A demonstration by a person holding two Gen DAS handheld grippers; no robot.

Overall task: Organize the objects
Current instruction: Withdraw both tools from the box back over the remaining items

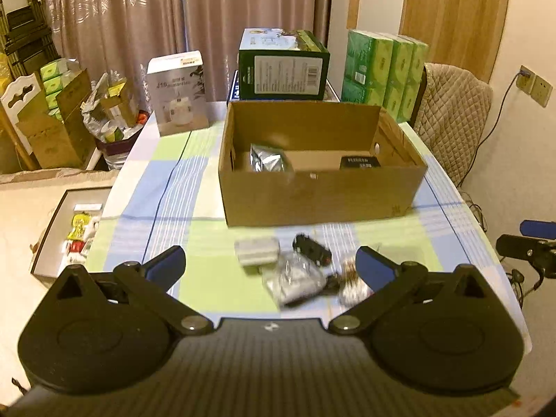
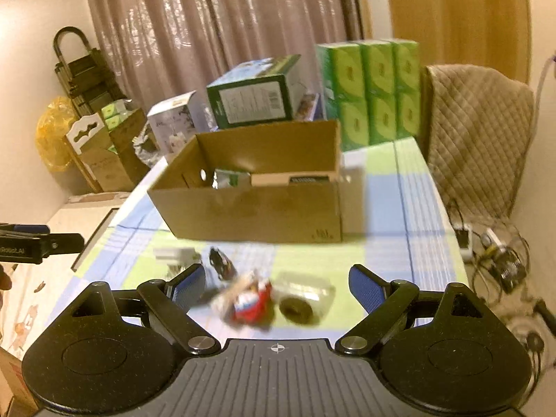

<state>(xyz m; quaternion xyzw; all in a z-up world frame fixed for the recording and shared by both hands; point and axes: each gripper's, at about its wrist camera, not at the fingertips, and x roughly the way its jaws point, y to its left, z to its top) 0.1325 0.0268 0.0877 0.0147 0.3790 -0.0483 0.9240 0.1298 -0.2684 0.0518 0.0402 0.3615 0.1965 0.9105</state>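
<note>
An open cardboard box (image 1: 312, 201) (image 2: 250, 208) stands on the checked tablecloth; inside lie a silver foil pouch (image 1: 266, 158) and a black packet (image 1: 359, 162). In front of it lies a blurred cluster of small items: a white block (image 1: 257, 251) (image 2: 170, 254), a black toy (image 1: 311, 248) (image 2: 219, 260), a clear bag (image 1: 295, 281), a red and white packet (image 2: 251, 304) and a clear pack with a dark roll (image 2: 301, 300). My left gripper (image 1: 271, 266) is open and empty above the cluster. My right gripper (image 2: 277, 286) is open and empty above it too.
Behind the box stand a white carton (image 1: 179, 92), a green carton (image 1: 283, 66) and green tissue packs (image 1: 385, 73). A padded chair (image 1: 451, 111) is at the right. A tray of sweets (image 1: 74, 229) lies left of the table. Cables (image 2: 497, 253) lie on the floor at the right.
</note>
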